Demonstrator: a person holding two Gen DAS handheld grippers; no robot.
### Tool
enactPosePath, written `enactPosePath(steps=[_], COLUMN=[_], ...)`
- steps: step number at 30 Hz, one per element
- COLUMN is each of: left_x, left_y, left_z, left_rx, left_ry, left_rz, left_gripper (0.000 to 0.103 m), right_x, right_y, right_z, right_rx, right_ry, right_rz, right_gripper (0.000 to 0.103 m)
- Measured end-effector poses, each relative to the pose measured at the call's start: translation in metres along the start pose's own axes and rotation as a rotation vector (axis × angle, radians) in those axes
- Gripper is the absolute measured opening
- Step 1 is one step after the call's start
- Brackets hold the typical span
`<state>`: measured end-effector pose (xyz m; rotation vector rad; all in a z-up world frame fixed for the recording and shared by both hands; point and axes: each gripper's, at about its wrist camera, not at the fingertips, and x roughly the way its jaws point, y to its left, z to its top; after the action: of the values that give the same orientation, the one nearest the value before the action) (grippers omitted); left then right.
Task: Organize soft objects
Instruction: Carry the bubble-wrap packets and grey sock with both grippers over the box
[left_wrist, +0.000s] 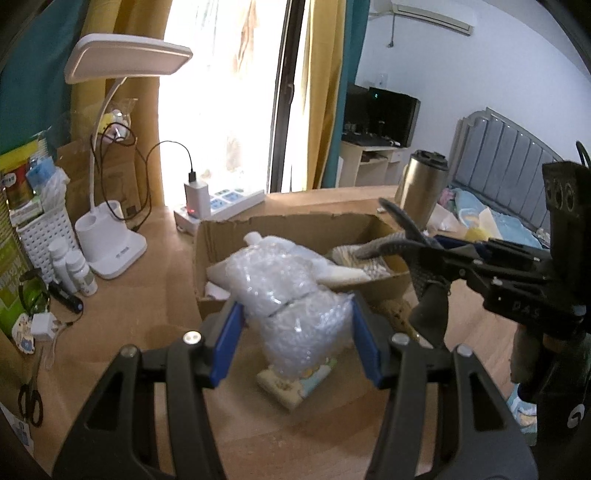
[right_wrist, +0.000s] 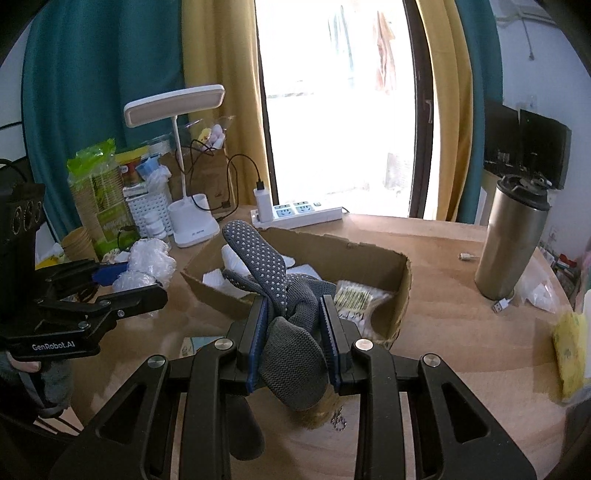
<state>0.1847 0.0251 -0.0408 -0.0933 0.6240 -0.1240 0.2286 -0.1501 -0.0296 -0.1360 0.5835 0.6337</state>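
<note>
My left gripper (left_wrist: 295, 325) is shut on a wad of clear bubble wrap (left_wrist: 291, 295) and holds it above the desk at the near edge of an open cardboard box (left_wrist: 280, 225). The bubble wrap also shows in the right wrist view (right_wrist: 147, 266). My right gripper (right_wrist: 291, 321) is shut on grey socks with white grip dots (right_wrist: 280, 295), held just in front of the box (right_wrist: 369, 258). The socks show in the left wrist view (left_wrist: 402, 240). Inside the box lie white packing pieces (right_wrist: 236, 258) and a pack of cotton swabs (right_wrist: 358, 299).
A white desk lamp (left_wrist: 110, 236), a power strip (left_wrist: 221, 203), small bottles (left_wrist: 74, 266) and a white basket (left_wrist: 44, 229) stand at the left. A steel tumbler (right_wrist: 513, 236) stands at the right. A tissue pack (left_wrist: 295, 384) and scissors (left_wrist: 31, 398) lie on the wooden desk.
</note>
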Motion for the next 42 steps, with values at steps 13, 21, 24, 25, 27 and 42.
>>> enactPosePath(steps=[13,21,24,25,27,42], left_x=[0.018,0.031,0.037,0.039,0.042,0.073], left_y=[0.008,0.02,0.024,0.026,0.028,0.052], left_z=[0.014,0.019,0.021,0.022,0.023,0.033], left_rx=[-0.005,-0.022,-0.026,-0.027,-0.03,-0.073], left_ry=[-0.001,0.005,0.009,0.011,0.012,0.021], left_rz=[0.01,0.026,0.029,0.03,0.033,0.041], left_gripper=[0.058,0.057,0.058,0.058,0.058,0.058], right_x=[0.013,0.025,0.03,0.032,0.036,0.078], right_y=[-0.015,-0.023,-0.025,-0.025,-0.025,-0.031], right_z=[0.012,0.02,0.022,0.023,0.025,0.049], right_rx=[0.0,-0.004,-0.005,-0.006,-0.008,-0.026], right_ry=[-0.002,0.002,0.004,0.006,0.008,0.03], right_rz=[-0.013,-0.019,-0.018,-0.018,-0.015,-0.02], right_gripper=[0.03,0.03,0.03,0.03,0.03,0.03])
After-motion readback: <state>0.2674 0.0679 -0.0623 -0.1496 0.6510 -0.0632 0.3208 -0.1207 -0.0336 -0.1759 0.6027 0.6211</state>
